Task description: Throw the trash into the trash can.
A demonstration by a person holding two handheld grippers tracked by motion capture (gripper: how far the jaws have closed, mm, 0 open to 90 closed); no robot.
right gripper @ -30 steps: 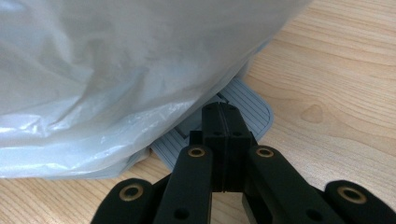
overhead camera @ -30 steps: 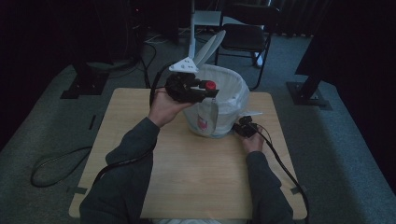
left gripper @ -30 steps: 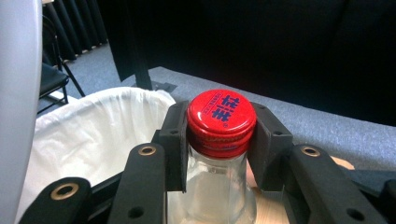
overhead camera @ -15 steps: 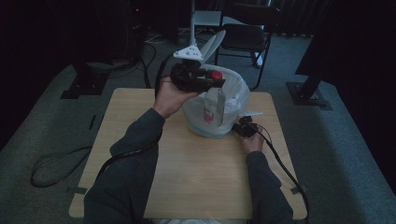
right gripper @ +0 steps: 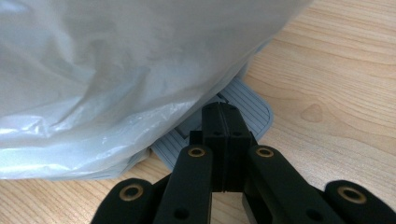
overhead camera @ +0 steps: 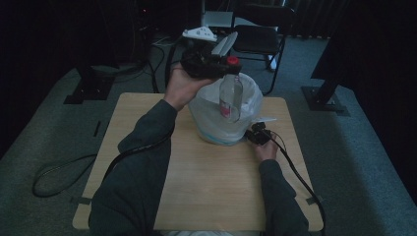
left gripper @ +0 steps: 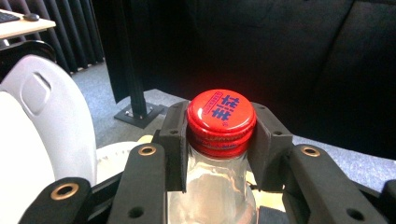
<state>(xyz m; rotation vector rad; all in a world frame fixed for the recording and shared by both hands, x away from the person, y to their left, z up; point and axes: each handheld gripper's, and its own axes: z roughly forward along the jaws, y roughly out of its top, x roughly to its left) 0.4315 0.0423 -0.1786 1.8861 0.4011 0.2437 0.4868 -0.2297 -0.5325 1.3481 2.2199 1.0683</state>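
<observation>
Left gripper view: clear glass bottle [left gripper: 212, 196] with a red crown cap [left gripper: 221, 117] sits at centre frame, the left gripper [left gripper: 219, 144] clenched on its neck just under the cap, one jaw pad on each side. High view places the same bottle [overhead camera: 230, 96] upper centre, hanging upright from the left gripper [overhead camera: 209, 66], its lower half inside or just in front of the mouth of a white bin lined with a pale plastic bag [overhead camera: 221, 115]; which of the two cannot be told from this angle. Bin lid [overhead camera: 223, 44] stands open behind.

Right gripper view: right gripper [right gripper: 223, 140] has its jaws pressed together, tips on or just above a grey ribbed foot pedal [right gripper: 247, 109] that projects from under the bag-covered bin [right gripper: 116, 70]. Whether they press on it cannot be told. High view shows the right gripper [overhead camera: 258, 133] low at the bin's right side on the wooden table [overhead camera: 211, 187].

Judgement: bottle is being dropped into, or lifted from, the bin.

Risks:
- Grip is on smooth glass under the cap lip only; a tilt could let the bottle slide or swing.
- If the pedal is released, the lid may fall on the bottle or gripper.
- Glass striking the bin rim could tip the light bin.
</observation>
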